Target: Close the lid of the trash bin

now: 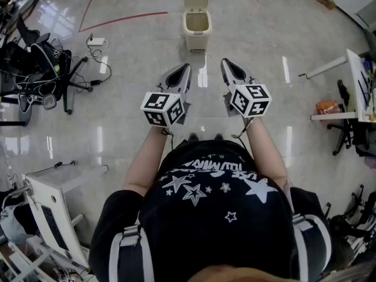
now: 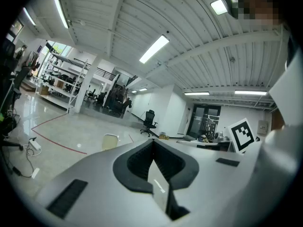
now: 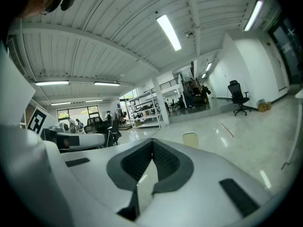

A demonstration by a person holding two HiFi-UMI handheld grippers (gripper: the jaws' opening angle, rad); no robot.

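Cream trash bin (image 1: 197,39), one, open; left tongs (image 1: 187,68), right tongs (image 1: 224,62) closed.

The person wears a black T-shirt (image 1: 205,204) with short sleeves, white stars and white letters, grey straps (image 1: 130,242) at 7 and 5 o'clock, and the left gripper (image 1: 187,67) and right gripper (image 1: 225,62) are grey with dark pads and a white cube (image 1: 163,108) with black squares.

My right tongs (image 3: 152,141) were pressed together, holding nothing; beyond their tips, a cream trash bin (image 3: 190,139) stood on glossy floor (image 3: 246,141).
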